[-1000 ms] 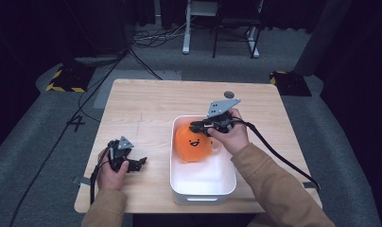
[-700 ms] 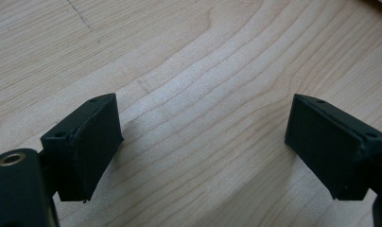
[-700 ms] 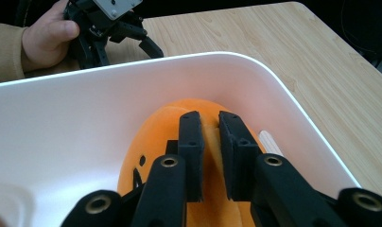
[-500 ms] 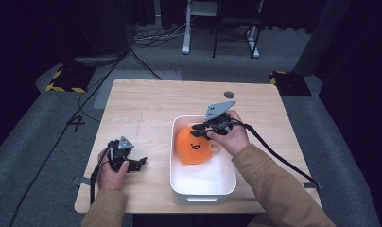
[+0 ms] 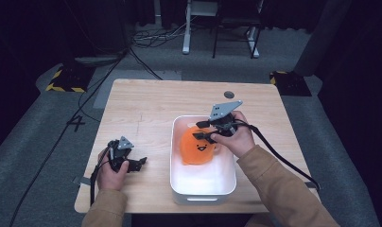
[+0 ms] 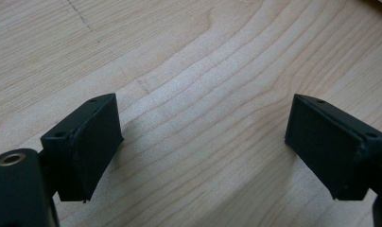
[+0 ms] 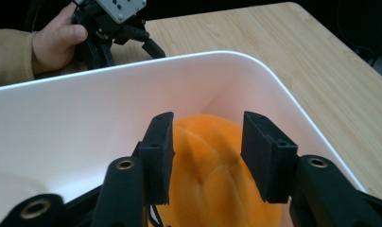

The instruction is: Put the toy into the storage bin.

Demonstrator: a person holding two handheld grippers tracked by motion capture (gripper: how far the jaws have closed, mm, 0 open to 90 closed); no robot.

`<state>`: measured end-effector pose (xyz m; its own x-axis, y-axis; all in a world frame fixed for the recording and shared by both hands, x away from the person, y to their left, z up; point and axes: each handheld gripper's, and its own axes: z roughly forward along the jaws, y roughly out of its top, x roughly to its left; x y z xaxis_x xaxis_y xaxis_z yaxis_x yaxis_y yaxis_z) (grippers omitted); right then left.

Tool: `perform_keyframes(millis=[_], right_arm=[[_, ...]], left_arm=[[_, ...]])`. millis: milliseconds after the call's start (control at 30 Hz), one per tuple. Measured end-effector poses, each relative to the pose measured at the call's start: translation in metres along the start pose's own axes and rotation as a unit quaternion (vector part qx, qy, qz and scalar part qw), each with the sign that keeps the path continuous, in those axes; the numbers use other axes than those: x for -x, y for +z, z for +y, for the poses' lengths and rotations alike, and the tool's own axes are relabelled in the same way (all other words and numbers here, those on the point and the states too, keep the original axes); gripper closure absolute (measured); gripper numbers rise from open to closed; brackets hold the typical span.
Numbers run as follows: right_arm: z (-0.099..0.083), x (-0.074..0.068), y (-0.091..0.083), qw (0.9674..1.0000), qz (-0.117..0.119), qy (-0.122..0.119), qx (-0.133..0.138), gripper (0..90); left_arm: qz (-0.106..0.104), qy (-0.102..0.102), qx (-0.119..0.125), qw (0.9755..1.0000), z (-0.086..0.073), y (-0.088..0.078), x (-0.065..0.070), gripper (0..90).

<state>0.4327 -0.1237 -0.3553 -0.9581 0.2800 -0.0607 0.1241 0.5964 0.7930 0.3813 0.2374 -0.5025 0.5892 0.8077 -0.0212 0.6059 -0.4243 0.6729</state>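
An orange plush pumpkin (image 5: pixel 198 149) with a smiling face lies in a white bin (image 5: pixel 179 156) on the wooden table. My right gripper (image 5: pixel 202 131) reaches into the bin from the right. In the right gripper view its jaws press against both sides of the plush pumpkin's (image 7: pixel 208 161) top, which fills the narrow gap between them. My left gripper (image 5: pixel 138 163) rests on the table left of the bin. It is open, with bare wood between its pads (image 6: pixel 85 146) and nothing held.
The bin's white rim (image 7: pixel 274 80) curves around the plush, and the left hand and its gripper (image 7: pixel 118 28) show beyond the far wall. A round grommet hole (image 5: pixel 229 94) sits near the table's back edge. Cables cross the floor behind.
My right gripper has come down and to the left, lower into the bin onto the plush pumpkin. The left gripper has stayed where it was.
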Motion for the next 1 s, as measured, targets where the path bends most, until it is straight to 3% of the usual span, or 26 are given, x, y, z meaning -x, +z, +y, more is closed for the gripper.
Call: perform_keyframes(millis=[267, 500, 667, 800, 833, 967, 1000], right_arm=[[0.003, 0.005, -0.02, 0.9996, -0.012, 0.005, 0.024, 49.7], [0.0, 0.016, -0.05, 0.9974, -0.042, 0.029, 0.052, 38.9], [-0.006, 0.026, -0.074, 0.9933, -0.083, 0.051, 0.062, 31.9], [-0.011, 0.029, -0.081, 0.9913, -0.1, 0.059, 0.061, 28.7], [-0.015, 0.032, -0.086, 0.9903, -0.112, 0.067, 0.05, 25.3], [-0.018, 0.035, -0.09, 0.9895, -0.129, 0.054, 0.036, 23.2], [-0.022, 0.037, -0.094, 0.9888, -0.129, 0.06, 0.046, 22.7]], left_arm=[[0.0, 0.0, 0.0, 1.0, 0.0, 0.0, 0.0, 11.9], [0.003, 0.001, 0.0, 1.0, 0.0, 0.0, 0.0, 11.9], [0.003, 0.001, 0.0, 1.0, 0.0, 0.0, 0.0, 11.9], [-0.002, -0.001, -0.001, 1.0, 0.0, 0.0, 0.0, 11.9], [0.001, 0.0, 0.0, 1.0, 0.0, 0.0, 0.0, 11.9], [0.0, 0.0, 0.0, 1.0, 0.0, 0.0, 0.0, 11.9], [0.004, 0.0, 0.002, 1.0, 0.0, 0.0, 0.0, 11.9]])
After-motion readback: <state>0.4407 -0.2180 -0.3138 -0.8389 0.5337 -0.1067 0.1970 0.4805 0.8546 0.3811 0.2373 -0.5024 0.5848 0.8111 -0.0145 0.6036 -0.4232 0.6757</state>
